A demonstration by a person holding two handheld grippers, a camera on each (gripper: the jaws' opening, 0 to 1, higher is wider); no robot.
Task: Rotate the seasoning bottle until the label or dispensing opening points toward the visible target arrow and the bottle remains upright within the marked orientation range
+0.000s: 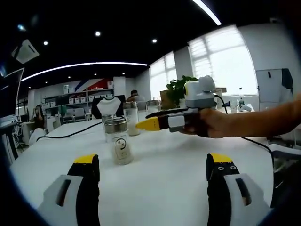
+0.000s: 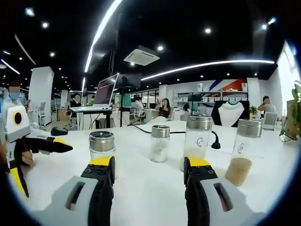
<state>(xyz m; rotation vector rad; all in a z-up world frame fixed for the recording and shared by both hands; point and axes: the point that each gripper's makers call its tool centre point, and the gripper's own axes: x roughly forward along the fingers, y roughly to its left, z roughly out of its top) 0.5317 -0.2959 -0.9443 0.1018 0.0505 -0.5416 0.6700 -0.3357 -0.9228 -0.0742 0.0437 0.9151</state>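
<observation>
A glass seasoning bottle [image 1: 120,141] with a metal lid, white contents and a round label mark stands upright on the white table [image 1: 169,179]. It is just beyond my left gripper [image 1: 153,162], whose jaws stand wide apart and hold nothing. The right gripper [image 1: 153,124] comes in from the right, held by a hand, with its yellow tip above and beside the bottle. In the right gripper view, several lidded bottles stand upright in a row: a short one [image 2: 102,143], a small one with white contents [image 2: 160,143], a tall one [image 2: 196,139] and one with brown contents [image 2: 241,153]. My right gripper [image 2: 149,162] is open in front of them.
A second glass jar [image 1: 132,118] stands behind the near bottle. A black cable [image 1: 70,134] runs across the table. The left gripper [image 2: 51,145] reaches in from the left in the right gripper view. A laptop [image 2: 106,92], shelves and seated people are in the office behind.
</observation>
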